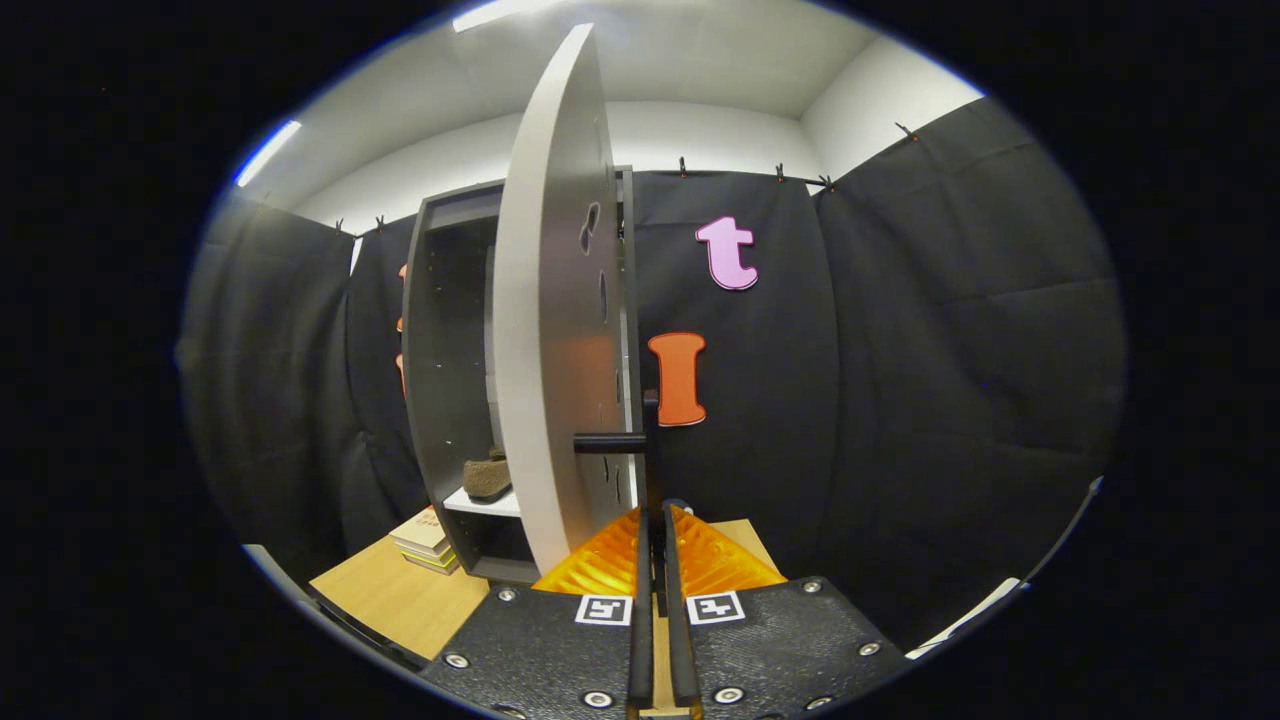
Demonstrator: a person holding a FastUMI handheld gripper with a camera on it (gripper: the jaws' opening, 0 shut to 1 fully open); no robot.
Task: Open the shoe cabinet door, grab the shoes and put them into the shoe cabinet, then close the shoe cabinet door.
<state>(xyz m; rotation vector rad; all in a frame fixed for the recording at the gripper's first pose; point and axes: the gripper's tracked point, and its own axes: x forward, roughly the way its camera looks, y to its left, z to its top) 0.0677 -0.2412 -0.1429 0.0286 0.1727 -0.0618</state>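
The dark grey shoe cabinet (440, 330) stands on a wooden table just ahead of my fingers. Its pale door (545, 330) is swung partly open and shows almost edge-on. A black handle (612, 441) sticks out from the door's face and bends down between my fingertips. My gripper (657, 517) is shut on that handle, with the jaws only a narrow slit apart. Inside the cabinet a brown shoe (487, 476) lies on a white shelf (480, 503), partly hidden by the door.
A small stack of books (424, 541) lies on the wooden table (400, 600) against the cabinet's left foot. Black cloth walls close in behind and to the right of the cabinet. The table's front edge runs left of my fingers.
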